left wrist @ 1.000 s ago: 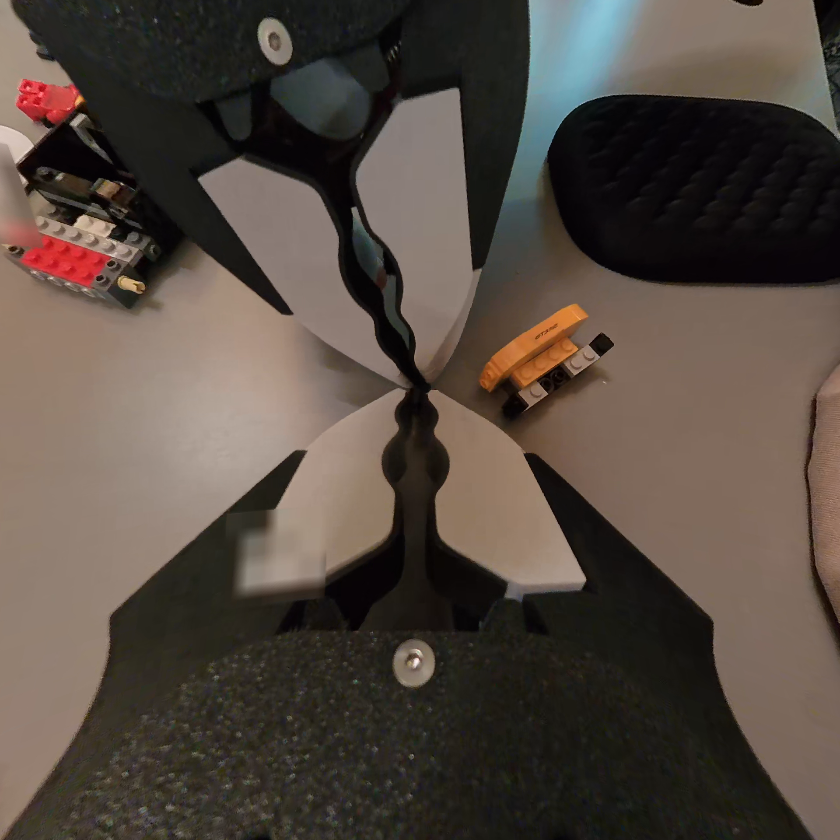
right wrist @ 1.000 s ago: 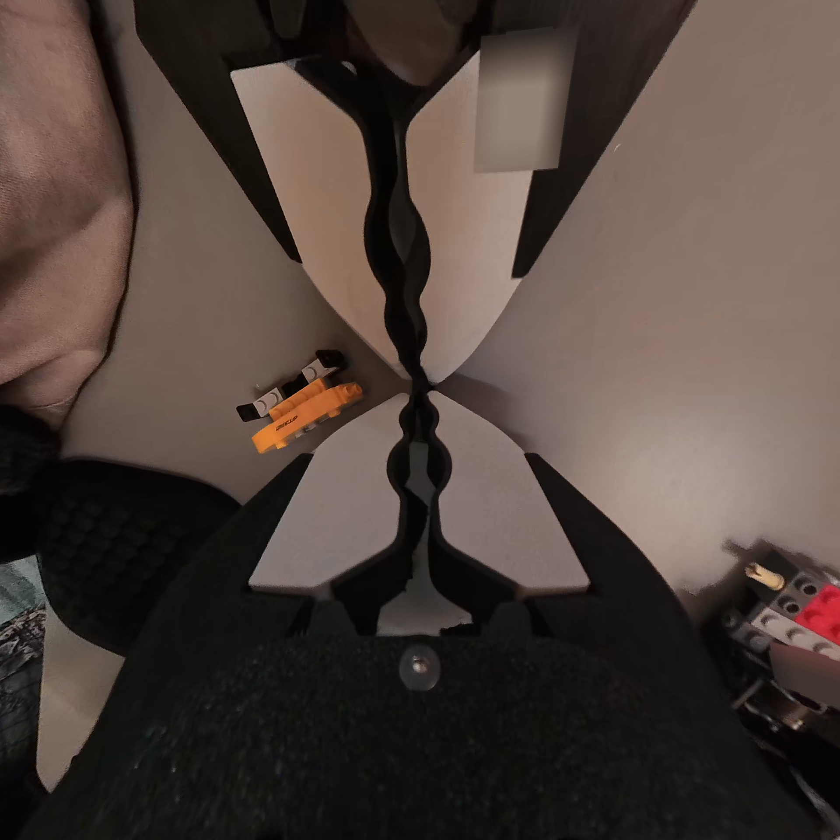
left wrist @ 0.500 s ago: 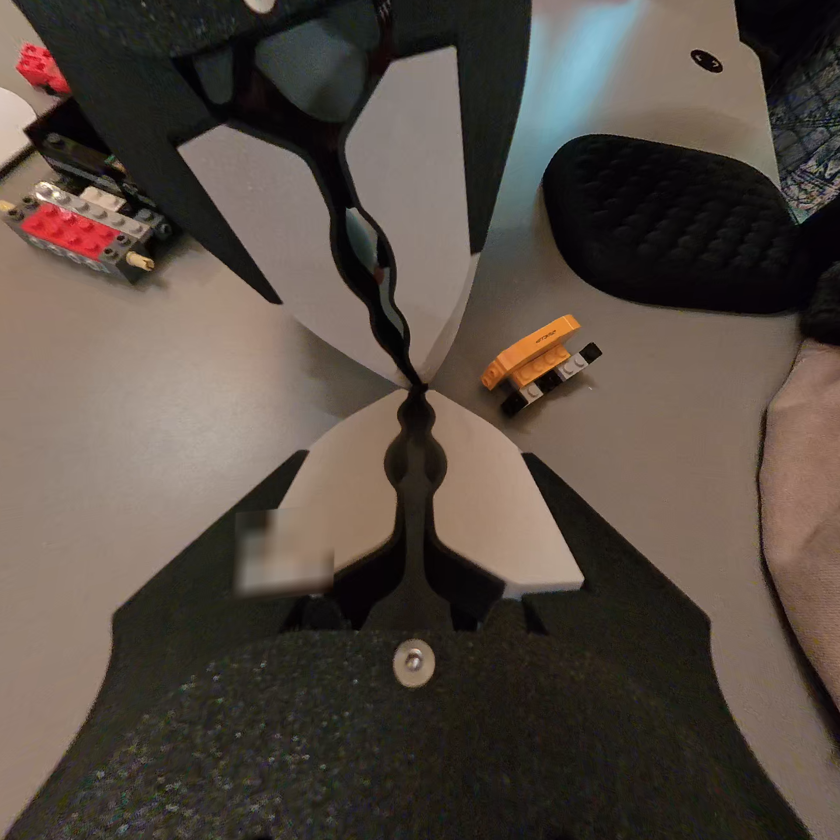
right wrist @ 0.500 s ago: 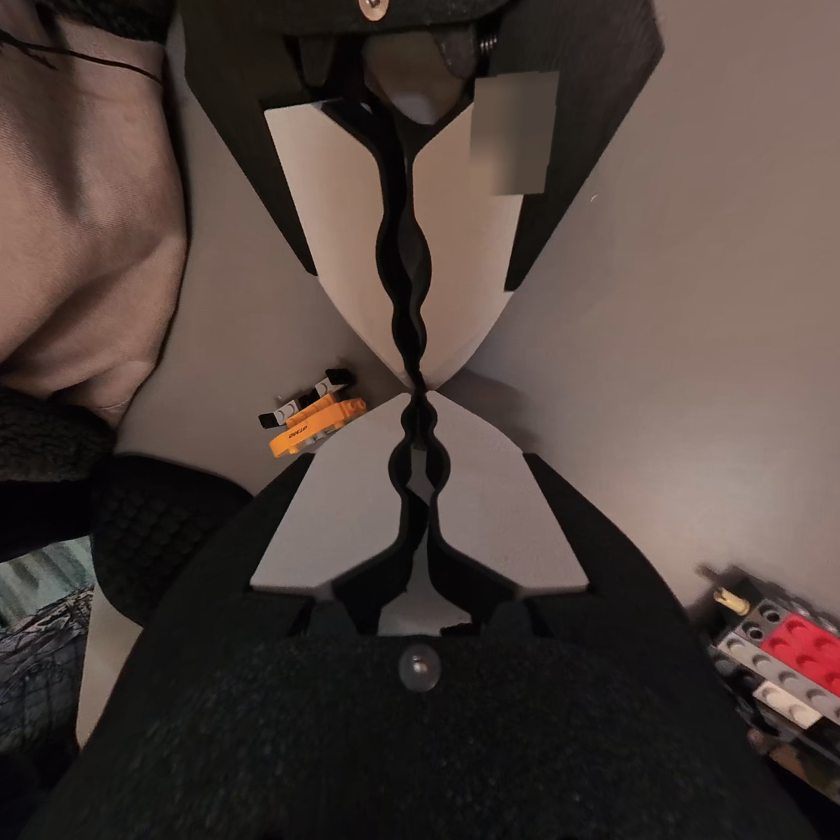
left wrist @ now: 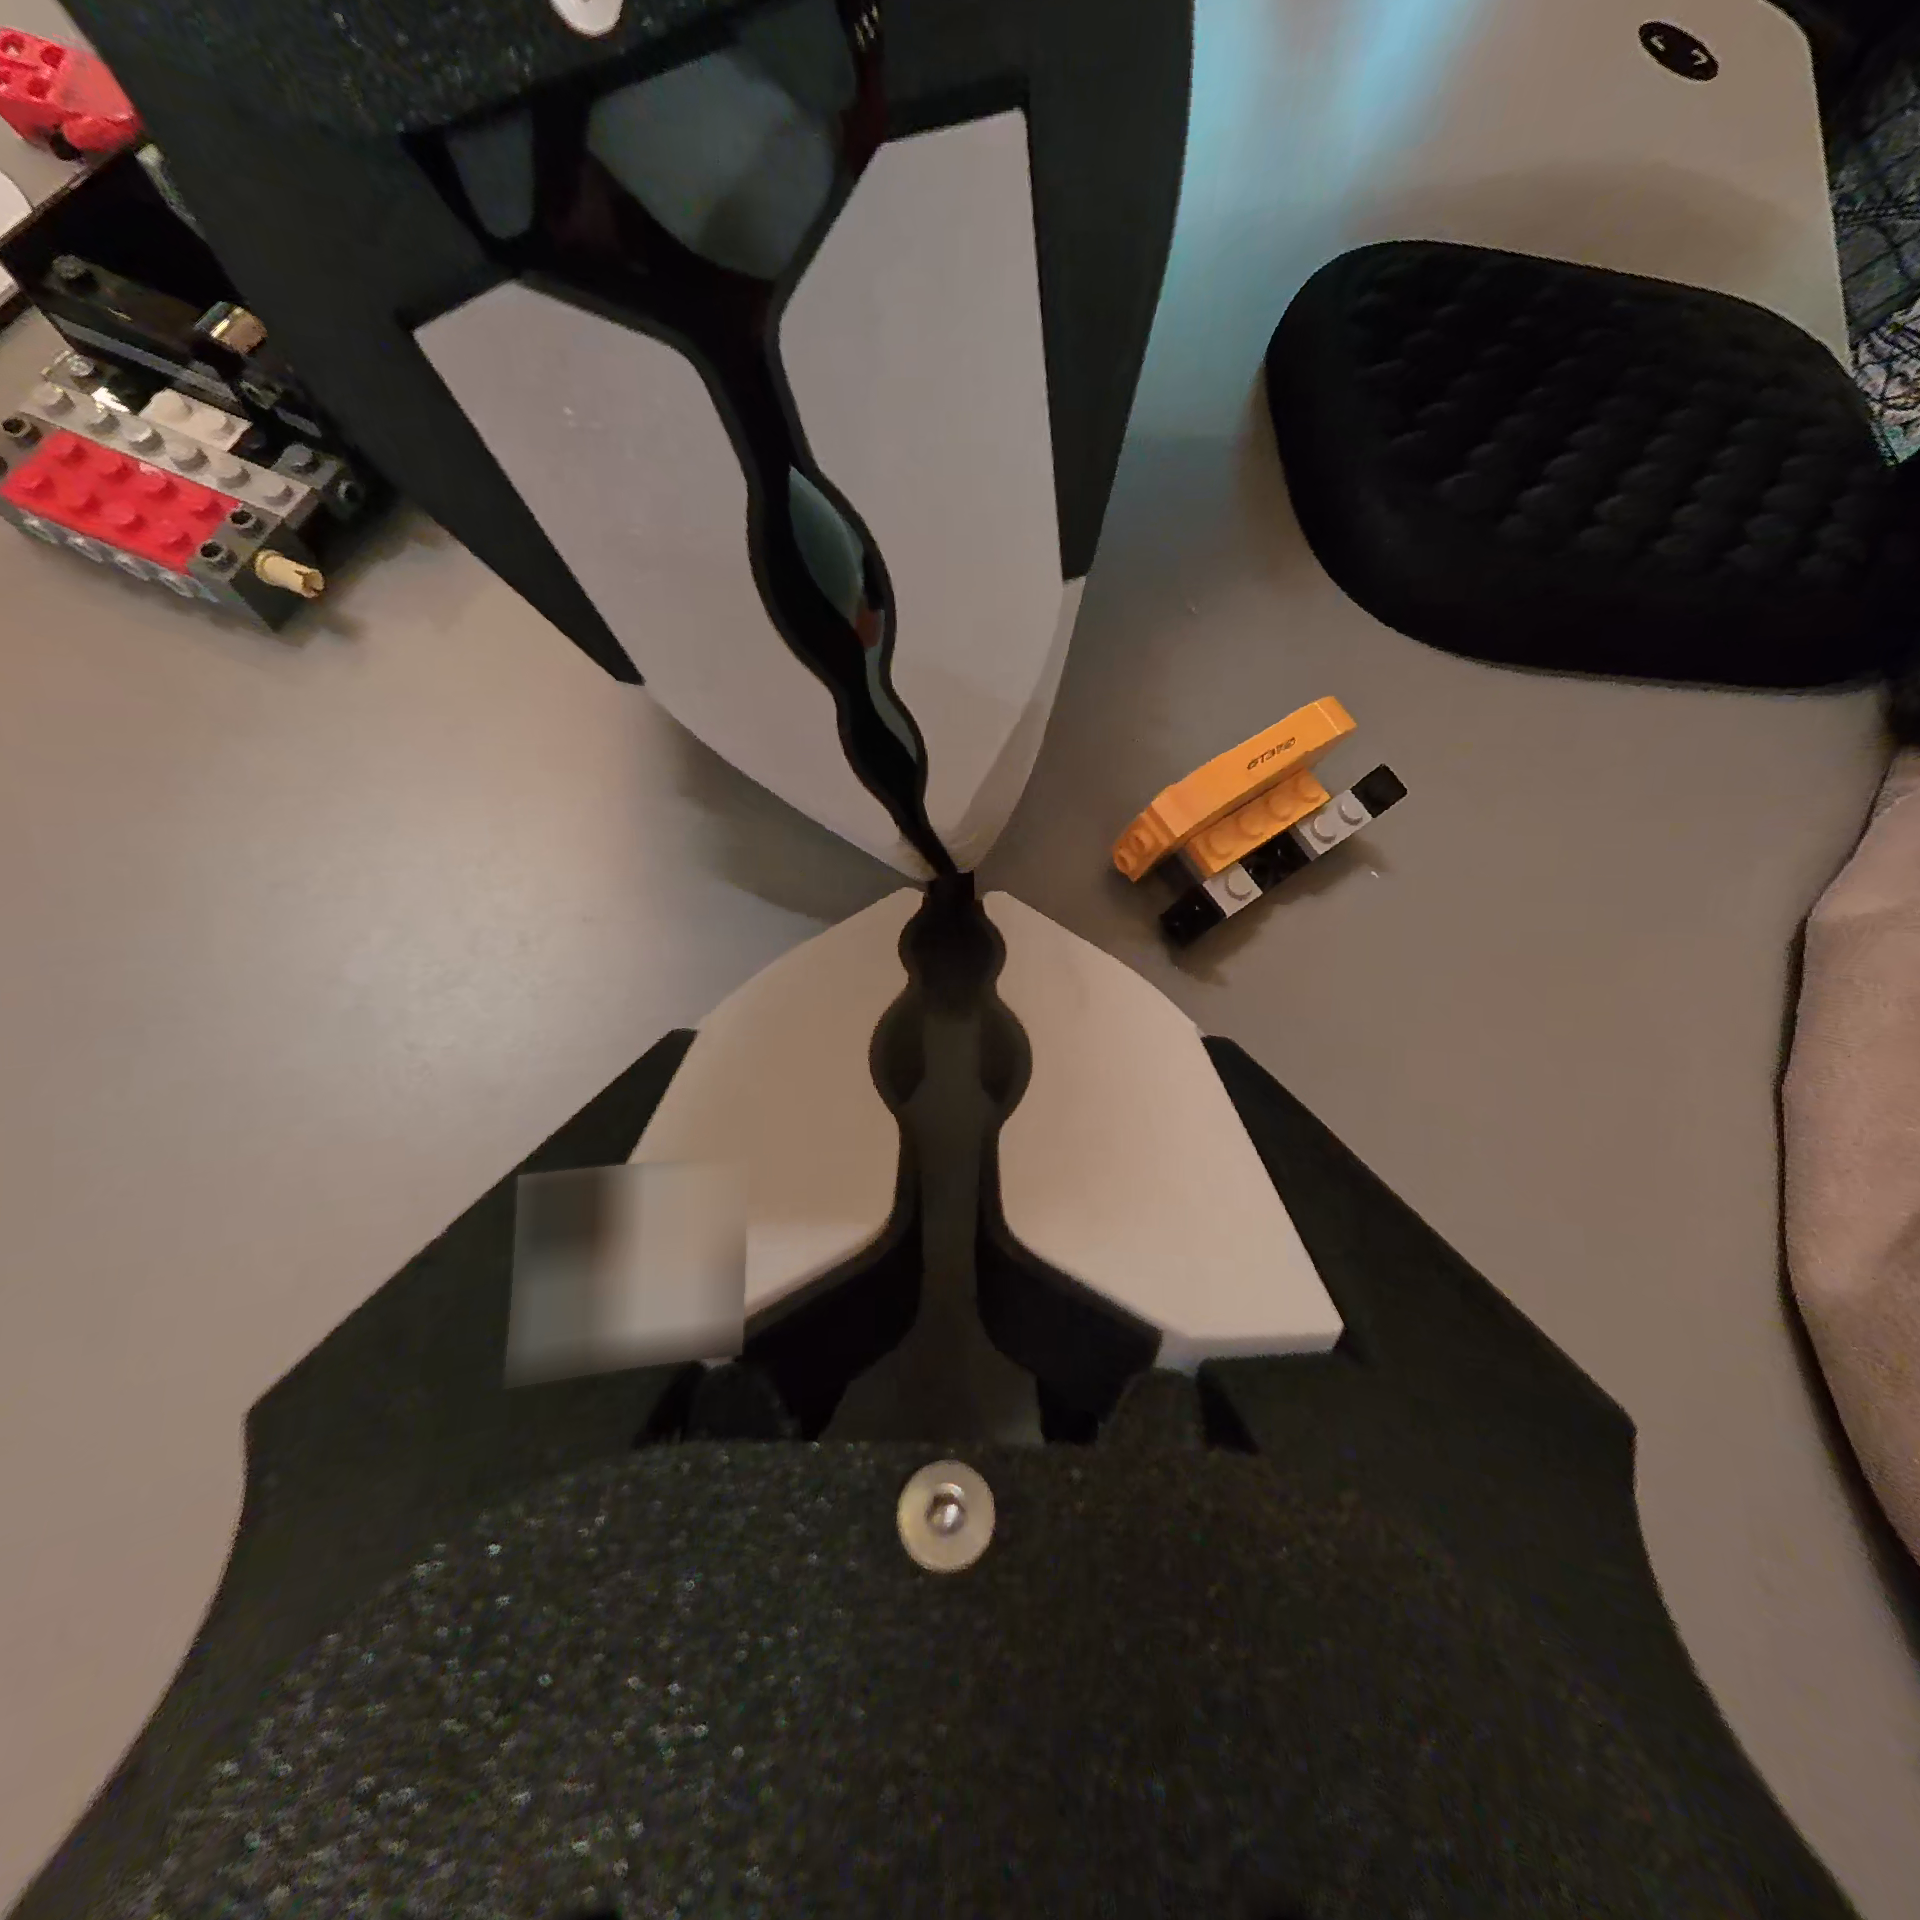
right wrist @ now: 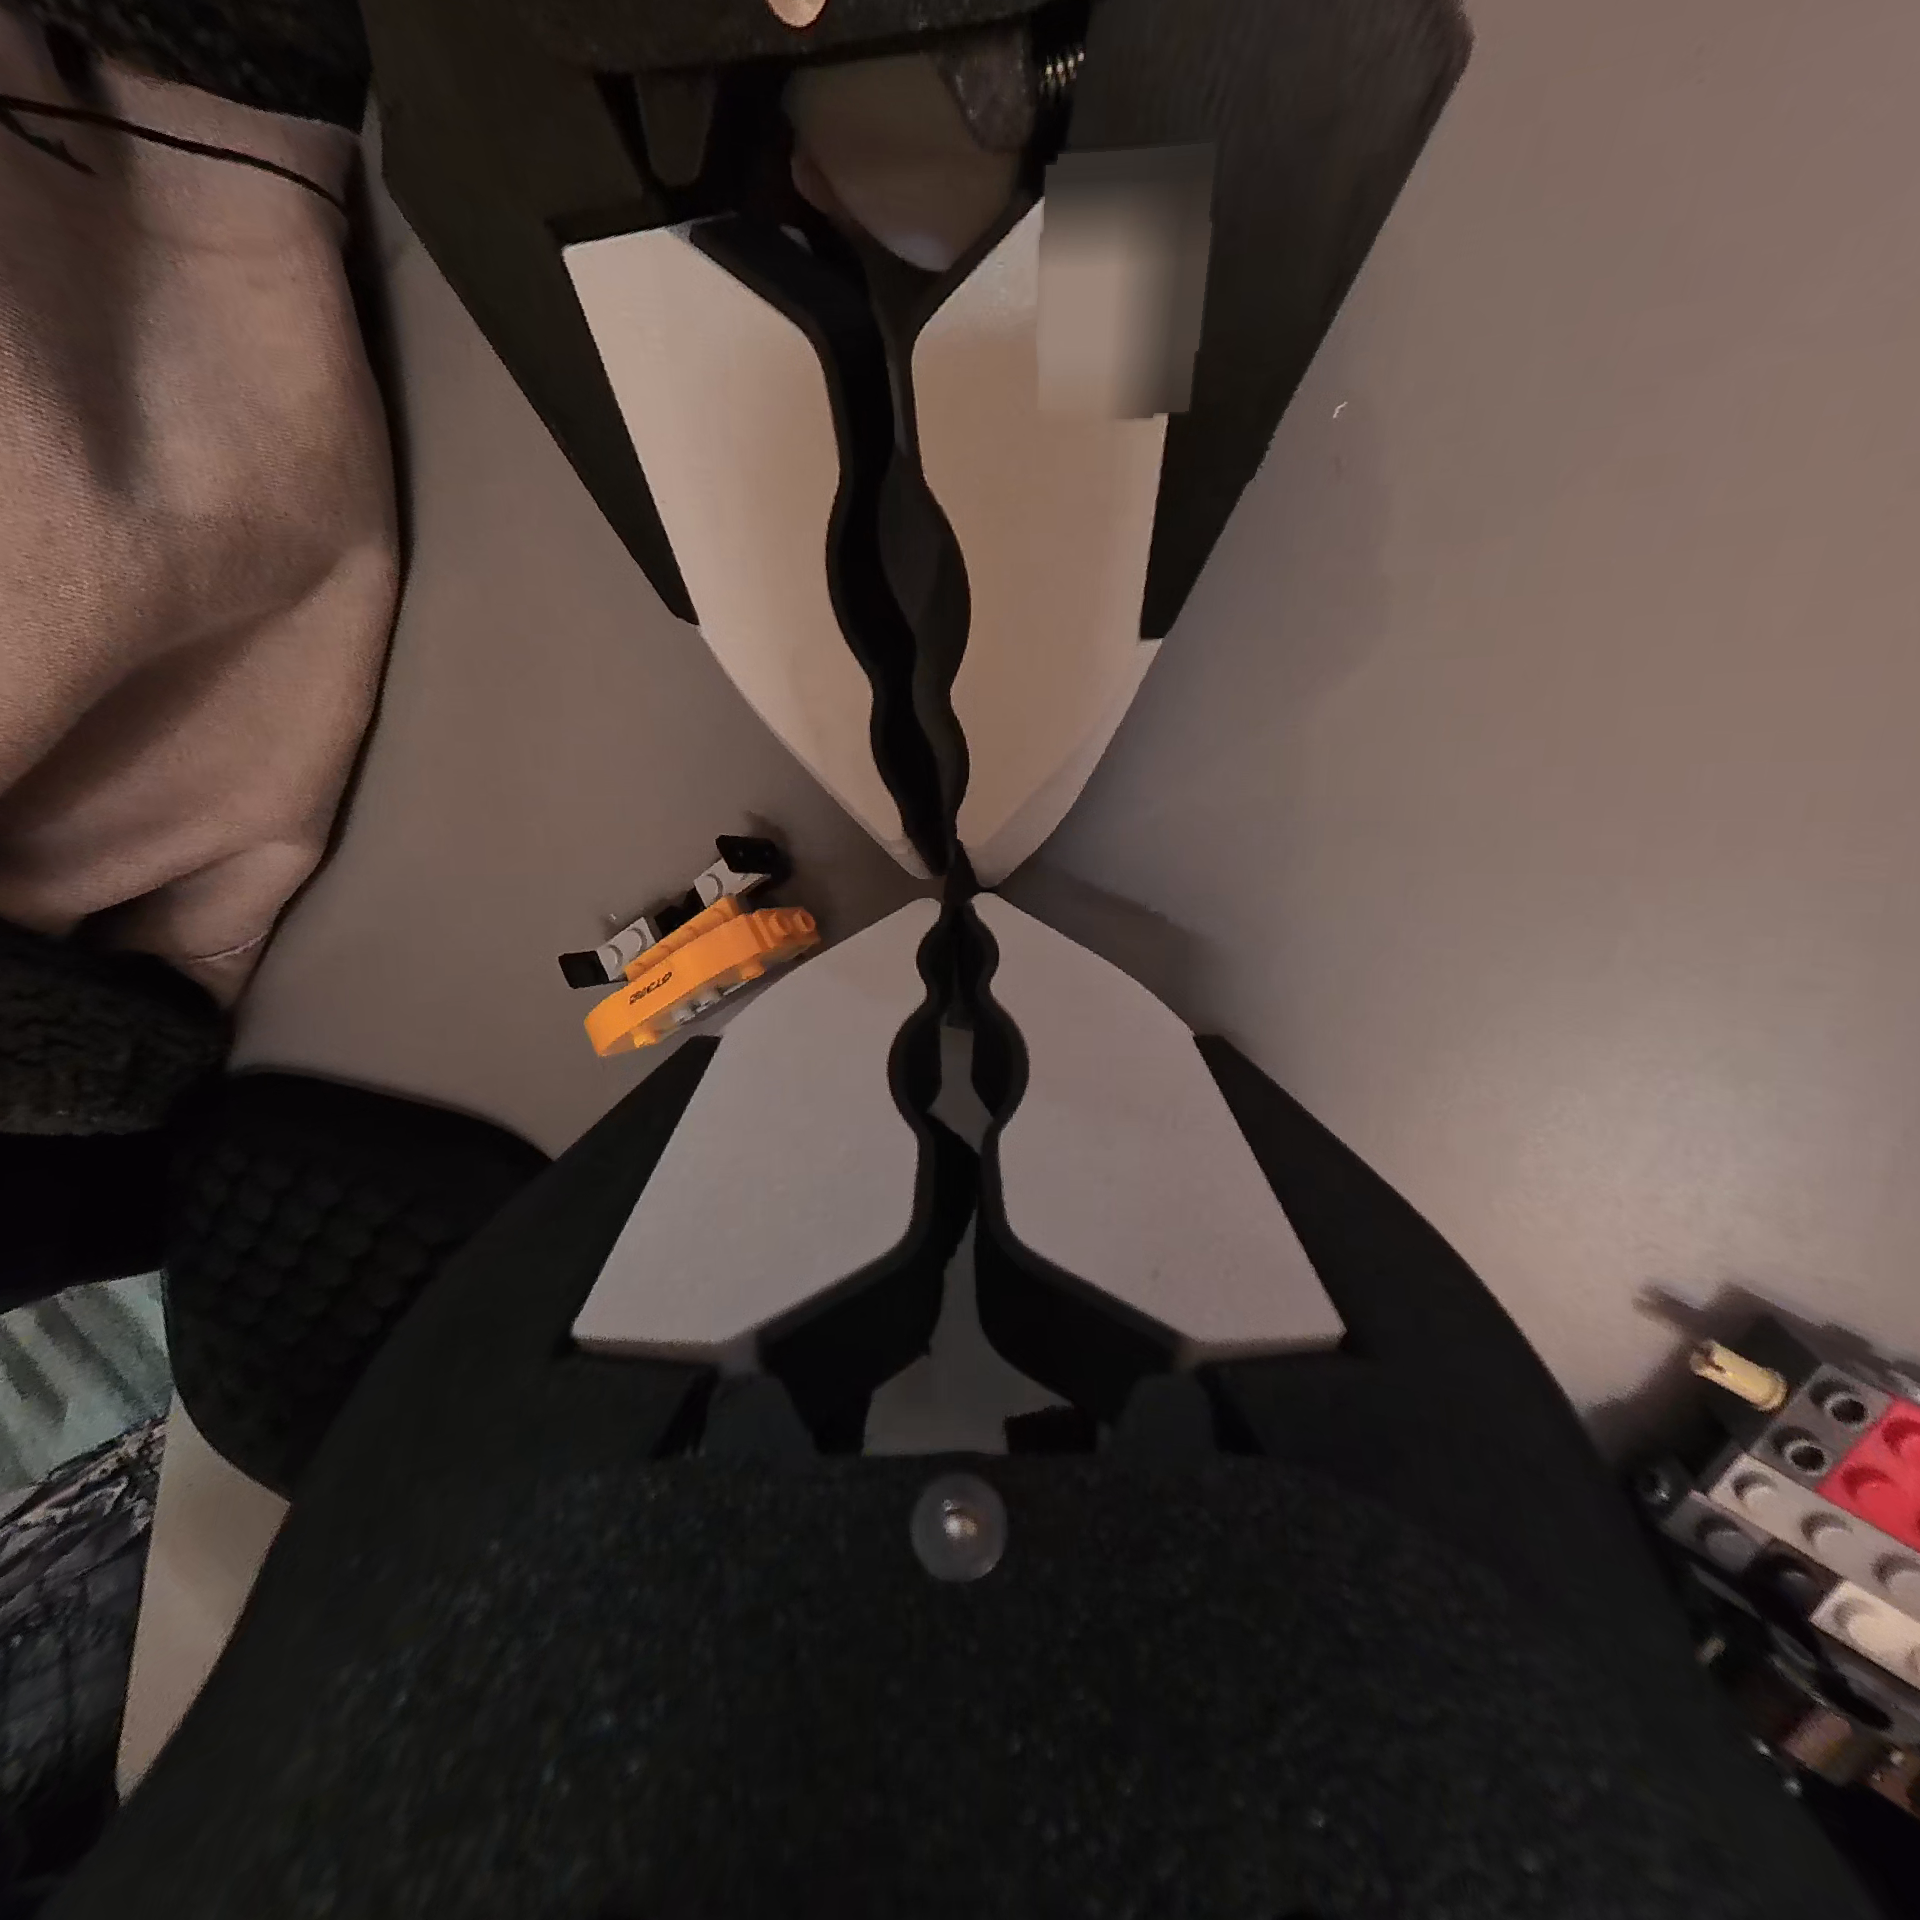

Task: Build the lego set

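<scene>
The small orange lego piece (left wrist: 1236, 800) carries a short line of dark print on its curved top; a blurred patch covers part of each tool's white pad. The piece sits on a black and grey plate strip, lying on the grey table (left wrist: 364, 883) just right of the meeting tips in the left wrist view, and just left of them in the right wrist view (right wrist: 696, 971).

The left tongs (left wrist: 940, 883) point forward over the table with their wavy black edges pressed together, closed on nothing that shows. The right tongs (right wrist: 951, 883) are likewise closed and empty, coming from the opposite side, so the two tools meet tip to tip above the bare surface.

A larger lego build (left wrist: 156, 488) of red, grey and black bricks with a tan peg stands well apart at the left wrist view's left edge, and at the lower right corner of the right wrist view (right wrist: 1818, 1496). A loose red brick (left wrist: 57, 88) lies beyond it. A black textured pad (left wrist: 1579, 468) rests near the orange piece. Pale fabric (right wrist: 177, 499) fills the upper left of the right wrist view.
</scene>
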{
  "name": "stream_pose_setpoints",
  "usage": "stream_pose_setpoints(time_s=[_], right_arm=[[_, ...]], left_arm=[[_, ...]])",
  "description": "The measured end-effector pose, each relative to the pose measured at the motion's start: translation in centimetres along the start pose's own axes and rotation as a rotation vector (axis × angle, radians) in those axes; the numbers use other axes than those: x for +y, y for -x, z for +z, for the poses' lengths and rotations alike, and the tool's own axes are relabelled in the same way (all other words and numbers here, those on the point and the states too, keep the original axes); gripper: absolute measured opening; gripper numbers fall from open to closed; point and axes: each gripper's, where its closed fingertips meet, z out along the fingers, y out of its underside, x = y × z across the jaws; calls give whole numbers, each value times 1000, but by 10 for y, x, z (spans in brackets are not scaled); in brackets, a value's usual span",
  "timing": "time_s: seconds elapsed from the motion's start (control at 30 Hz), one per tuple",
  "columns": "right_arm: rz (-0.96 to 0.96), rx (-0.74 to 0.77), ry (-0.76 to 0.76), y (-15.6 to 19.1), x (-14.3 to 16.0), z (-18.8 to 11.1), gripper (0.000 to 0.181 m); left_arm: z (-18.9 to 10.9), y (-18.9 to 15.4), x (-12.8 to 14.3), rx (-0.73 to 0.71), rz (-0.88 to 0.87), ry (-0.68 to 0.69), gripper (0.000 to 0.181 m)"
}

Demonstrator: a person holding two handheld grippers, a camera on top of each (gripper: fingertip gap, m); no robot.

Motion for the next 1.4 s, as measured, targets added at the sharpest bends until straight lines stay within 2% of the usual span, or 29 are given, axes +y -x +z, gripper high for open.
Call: stream_pose_setpoints(time_s=[0.37,0.57,0.93,1.17,1.4], right_arm=[[-14,65,-91,-3,-2,-3,0],[-29,92,-126,-5,-6,-8,0],[-58,131,-107,-4,1,-5,0],[-75,144,-80,-5,4,-2,12],[-74,146,-67,-7,5,2,4]], left_arm=[[0,5,-3,-61,69,23,3],[-1,8,-2,-77,95,85,2],[1,5,-2,-73,94,147,0],[1,5,-2,-79,115,145,0],[2,5,0,-85,120,148,0]])
